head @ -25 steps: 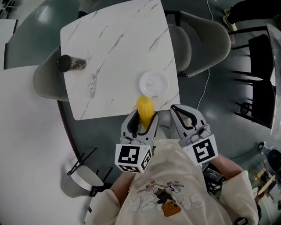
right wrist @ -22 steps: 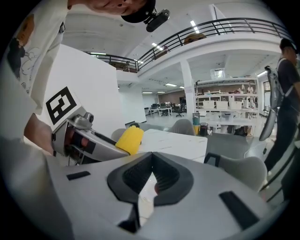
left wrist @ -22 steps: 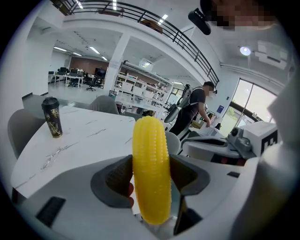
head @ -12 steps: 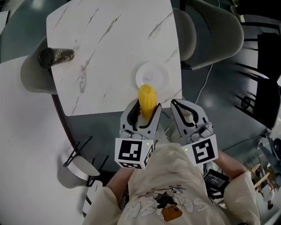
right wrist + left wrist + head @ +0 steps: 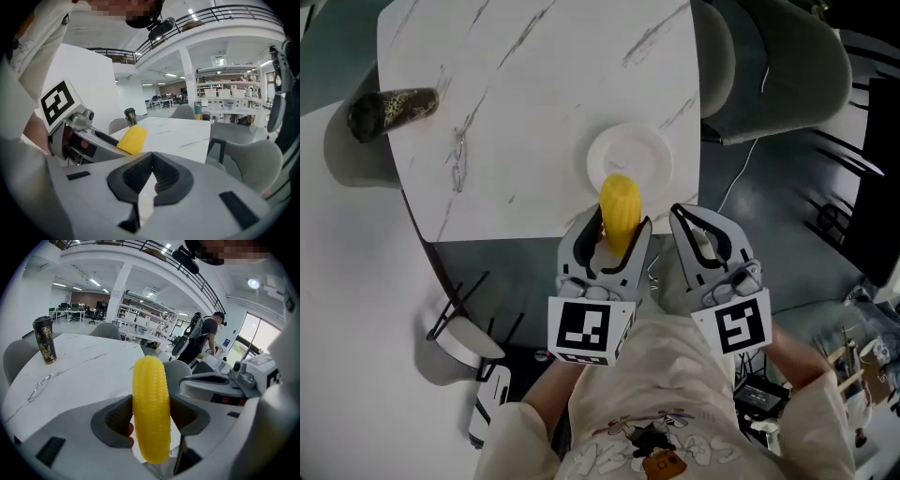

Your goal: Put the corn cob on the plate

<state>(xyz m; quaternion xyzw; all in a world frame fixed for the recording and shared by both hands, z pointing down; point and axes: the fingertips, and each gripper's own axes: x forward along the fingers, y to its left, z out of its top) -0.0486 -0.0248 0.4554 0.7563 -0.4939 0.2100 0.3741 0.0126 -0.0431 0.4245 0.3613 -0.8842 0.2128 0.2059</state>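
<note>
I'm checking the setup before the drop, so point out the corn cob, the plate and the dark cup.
corn cob [image 5: 151, 413]: left gripper view, mid-length on its kernels.
plate [image 5: 654, 150]: head view, bare right part near the rim.
dark cup [image 5: 45, 341]: left gripper view, its patterned side.

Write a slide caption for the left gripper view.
Left tool grips a yellow corn cob, with marble table and dark tumbler beyond.

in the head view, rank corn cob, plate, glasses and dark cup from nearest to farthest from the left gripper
1. corn cob, clamped in the left gripper
2. plate, just beyond it
3. glasses, off to the left
4. dark cup, far left table edge
</note>
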